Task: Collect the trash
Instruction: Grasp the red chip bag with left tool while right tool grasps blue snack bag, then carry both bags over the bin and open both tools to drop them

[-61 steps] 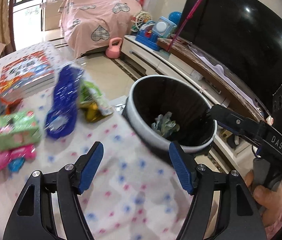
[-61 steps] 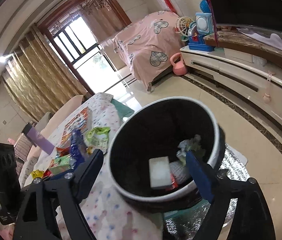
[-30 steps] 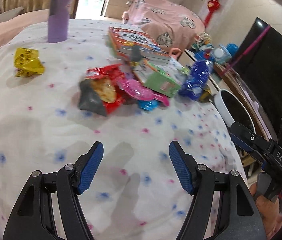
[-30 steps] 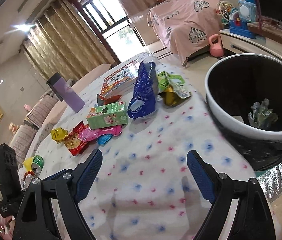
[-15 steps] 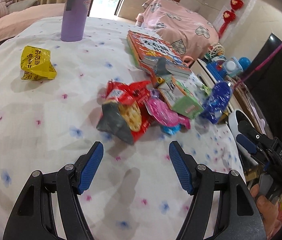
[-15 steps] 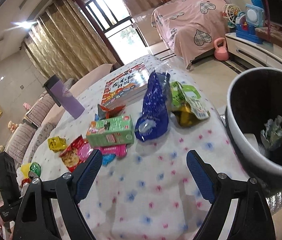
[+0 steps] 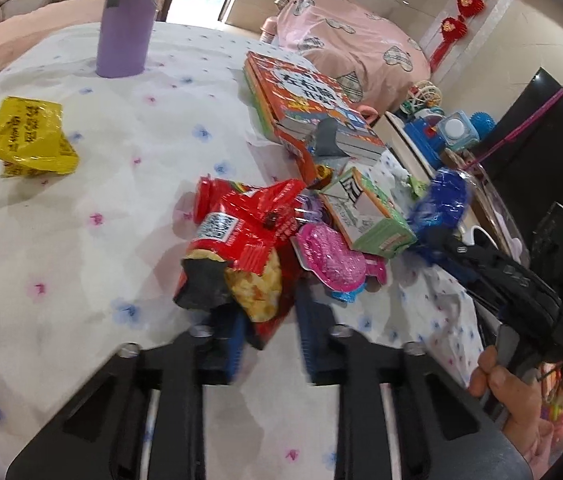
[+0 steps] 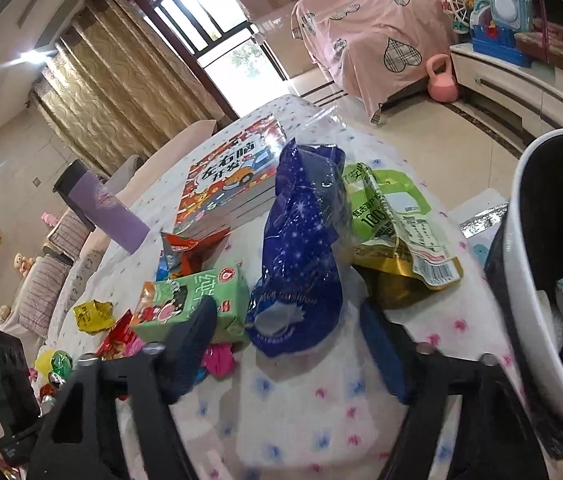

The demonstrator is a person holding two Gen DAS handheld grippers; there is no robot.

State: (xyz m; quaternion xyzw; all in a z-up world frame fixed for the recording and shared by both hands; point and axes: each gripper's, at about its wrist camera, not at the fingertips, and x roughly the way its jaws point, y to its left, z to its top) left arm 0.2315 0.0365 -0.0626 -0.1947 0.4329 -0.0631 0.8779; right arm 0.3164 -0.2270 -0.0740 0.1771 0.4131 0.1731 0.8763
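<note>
On the left of the left wrist view, a crumpled yellow wrapper point(image 7: 31, 138) lies alone on the worktop point(image 7: 81, 240), which is covered by a white cloth with small pink and blue flowers. Behind it a purple bottle point(image 7: 125, 20) stands upright. Toward the middle, the left gripper point(image 7: 267, 330) reaches the near end of a red snack bag point(image 7: 241, 236). Its jaws have just been closing and now stand narrowly apart with the lower edge of that bag between them; whether the pads already press on it cannot be told through the blur. Just right of the bag lie a pink wrapper point(image 7: 331, 258) and a green carton point(image 7: 369, 212), with a stack of books point(image 7: 305, 104) behind them and a blue bag point(image 7: 441, 204) at the worktop's right edge. At far right the person's right hand point(image 7: 517, 392) holds the other tool.

In the right wrist view, the green carton point(image 8: 189, 300) sits at left, the blue bag point(image 8: 301, 248) in the middle and a green and gold pouch point(image 8: 397, 236) beside it on the right. The right gripper point(image 8: 289, 344) hovers over the near end of the blue bag. Its jaws have just been closing yet remain well apart, one on each side of that bag and not pressing on it. At the right edge stands a bin point(image 8: 521, 280) with a black liner and crumpled trash inside.
</note>
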